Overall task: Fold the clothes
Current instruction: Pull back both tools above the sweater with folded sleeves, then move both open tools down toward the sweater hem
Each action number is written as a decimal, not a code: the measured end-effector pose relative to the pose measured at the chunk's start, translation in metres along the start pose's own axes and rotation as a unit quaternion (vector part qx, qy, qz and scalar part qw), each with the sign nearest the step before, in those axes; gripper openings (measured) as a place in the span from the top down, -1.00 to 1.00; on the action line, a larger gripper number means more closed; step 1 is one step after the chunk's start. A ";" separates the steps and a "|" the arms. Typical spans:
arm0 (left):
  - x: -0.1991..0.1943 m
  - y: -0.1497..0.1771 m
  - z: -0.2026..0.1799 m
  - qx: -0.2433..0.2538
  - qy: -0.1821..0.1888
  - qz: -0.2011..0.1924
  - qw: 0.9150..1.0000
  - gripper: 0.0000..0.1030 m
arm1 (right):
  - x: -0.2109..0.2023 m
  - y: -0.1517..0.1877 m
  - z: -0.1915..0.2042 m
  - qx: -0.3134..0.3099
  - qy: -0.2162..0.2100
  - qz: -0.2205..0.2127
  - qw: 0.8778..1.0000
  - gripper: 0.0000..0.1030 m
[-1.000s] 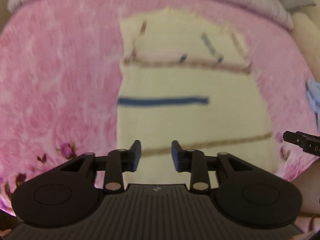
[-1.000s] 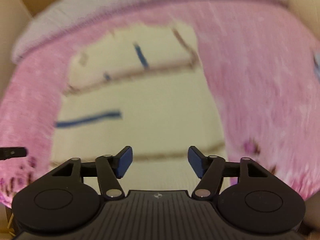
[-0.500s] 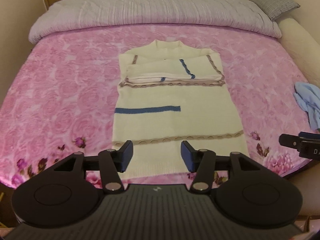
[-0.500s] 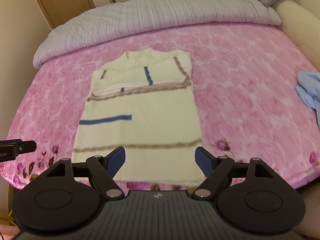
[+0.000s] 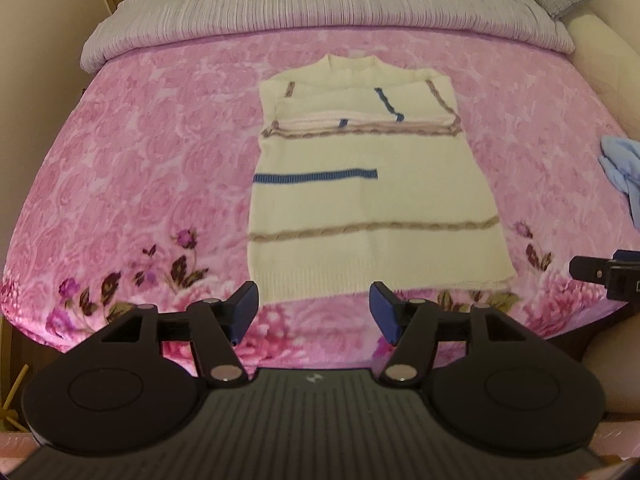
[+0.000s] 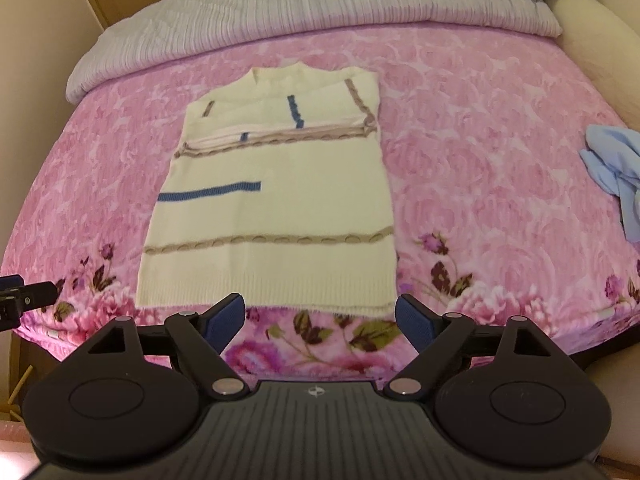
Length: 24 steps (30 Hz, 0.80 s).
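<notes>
We had both claws empty: left claw and right claw opening, nothing between them. Sweater lay flat on bed just ahead, sleeves folded in. Next probably pinch hem, fold toward collar.

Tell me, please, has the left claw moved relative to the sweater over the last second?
Yes. The left claw has pulled back from over the sweater; its opening jaws now frame blanket short of the hem.
</notes>
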State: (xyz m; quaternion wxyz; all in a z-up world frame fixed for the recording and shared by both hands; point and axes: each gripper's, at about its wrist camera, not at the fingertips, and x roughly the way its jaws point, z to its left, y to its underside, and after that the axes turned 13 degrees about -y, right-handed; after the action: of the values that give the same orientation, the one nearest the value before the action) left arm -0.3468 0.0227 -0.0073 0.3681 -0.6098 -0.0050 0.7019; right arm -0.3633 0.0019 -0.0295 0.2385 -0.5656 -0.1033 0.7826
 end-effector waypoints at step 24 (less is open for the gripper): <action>0.062 0.020 0.024 -0.041 0.043 0.069 0.996 -0.16 | 0.039 0.015 -0.027 0.037 0.023 0.055 0.998 -0.66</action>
State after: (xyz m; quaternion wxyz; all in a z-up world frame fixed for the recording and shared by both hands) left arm -0.3763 0.0512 -0.0632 0.2932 -0.6526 0.0246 0.6982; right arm -0.3517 0.0046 -0.0775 0.2180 -0.5788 -0.0372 0.7849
